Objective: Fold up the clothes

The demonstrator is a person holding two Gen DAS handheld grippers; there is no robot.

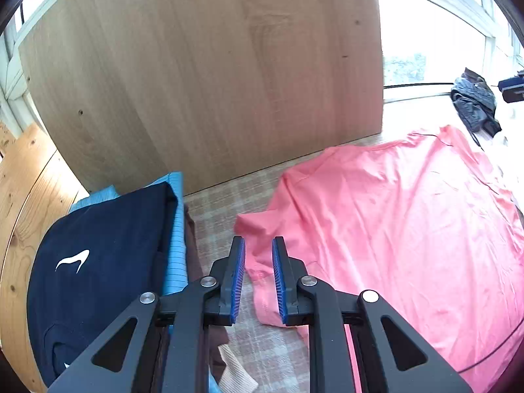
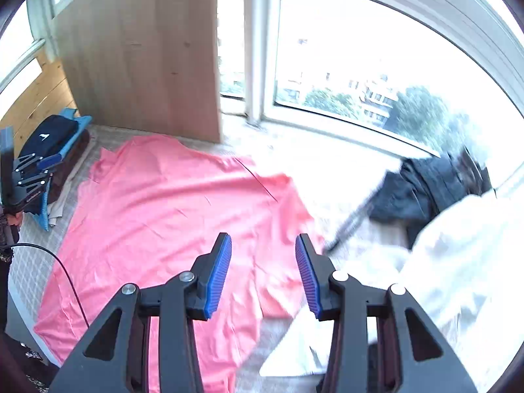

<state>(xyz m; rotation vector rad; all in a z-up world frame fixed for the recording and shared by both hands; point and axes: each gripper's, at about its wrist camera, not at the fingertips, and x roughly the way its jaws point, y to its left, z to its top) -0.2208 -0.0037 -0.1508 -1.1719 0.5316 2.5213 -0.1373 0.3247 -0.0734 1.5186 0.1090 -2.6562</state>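
Far left, a folded stack topped by a navy garment with a white logo (image 1: pixel 98 262) sits beside the tall wooden panel (image 1: pixel 203 75). The left gripper (image 1: pixel 258 278) hovers, slightly spread, over the sleeve edge of the flat pink shirt (image 1: pixel 393 213) on the checked surface (image 1: pixel 222 209). Only the right view shows the right gripper (image 2: pixel 263 271), spread wide and empty over the shirt's right edge, and a white cloth (image 2: pixel 458 262) beneath a dark crumpled garment (image 2: pixel 422 190).

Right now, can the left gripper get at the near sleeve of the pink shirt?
Probably yes. The left gripper is open with the pink shirt's sleeve lying right between and ahead of its fingers, flat on the checked cloth. Nothing lies over it; the folded pile sits clear, off to the side.
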